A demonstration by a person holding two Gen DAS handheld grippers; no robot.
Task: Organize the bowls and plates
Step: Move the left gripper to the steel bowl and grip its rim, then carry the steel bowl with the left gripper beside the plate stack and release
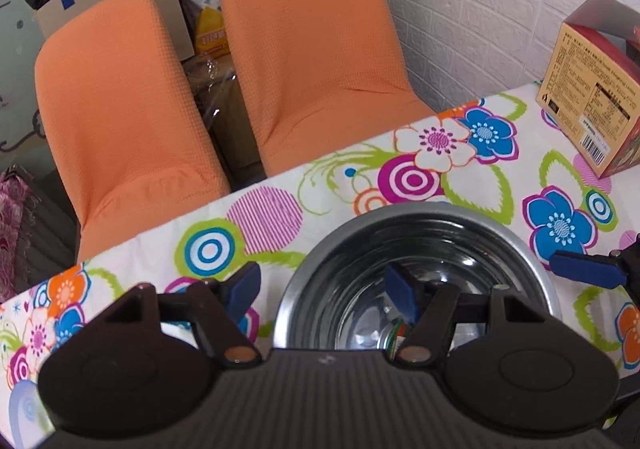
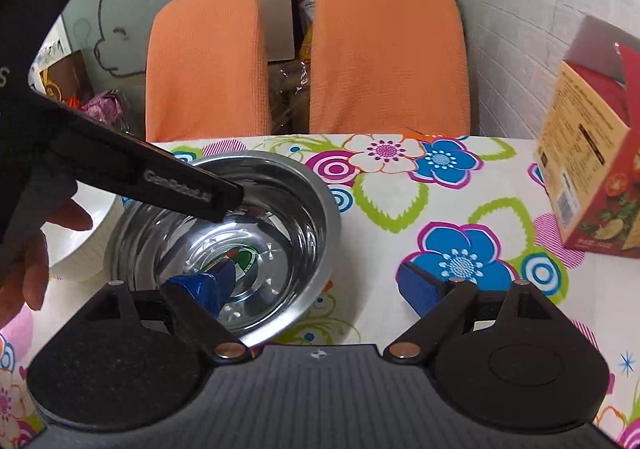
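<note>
Steel bowl (image 1: 420, 273) straddled by both spread grippers, nothing lifted yet

Flowered tablecloth (image 1: 472, 177) fills the lower half of both views, with two orange chair backs (image 1: 304, 49) across the top and a printed carton (image 2: 584, 169) at the right edge; the shiny bowl sits left of centre in the right wrist view, with something white (image 2: 86, 237), maybe a plate or bowl, half hidden at its left behind a hand (image 2: 28, 265); the left gripper (image 1: 324, 285) has one pad outside the rim and one inside, jaws apart, and the right gripper (image 2: 316, 285) does likewise, pinching nothing; sorting looks barely begun, no stack is visible, and the sticker (image 2: 240, 261) on the bowl's floor is too covered to read
</note>
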